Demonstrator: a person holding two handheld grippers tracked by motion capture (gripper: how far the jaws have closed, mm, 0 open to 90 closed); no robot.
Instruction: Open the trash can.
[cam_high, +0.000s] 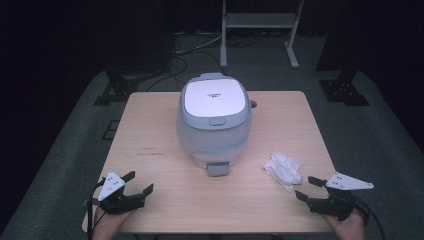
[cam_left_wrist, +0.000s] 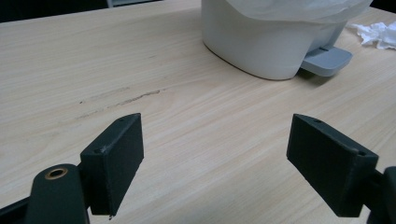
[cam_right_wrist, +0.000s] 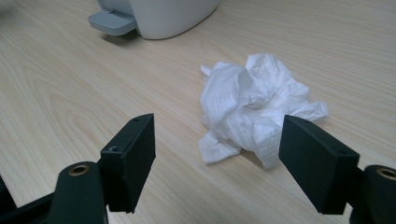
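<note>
A white and grey pedal bin (cam_high: 214, 120) stands in the middle of the wooden table (cam_high: 150, 130), lid down, its grey foot pedal (cam_high: 218, 169) facing the person. A crumpled white tissue (cam_high: 283, 169) lies on the table to the bin's right. My left gripper (cam_high: 139, 184) rests near the front left corner, open and holding nothing. Open too, my right gripper (cam_high: 306, 188) sits at the front right, just short of the tissue. The tissue (cam_right_wrist: 254, 106) lies ahead of the right jaws, clear of them. The bin (cam_left_wrist: 275, 35) and pedal (cam_left_wrist: 326, 60) stand beyond the left jaws.
A dark scratch (cam_high: 149, 151) marks the tabletop left of the bin. Behind the table stand a metal frame (cam_high: 260, 30) and cables on grey carpet. Black stand bases (cam_high: 345, 90) flank the table's far corners.
</note>
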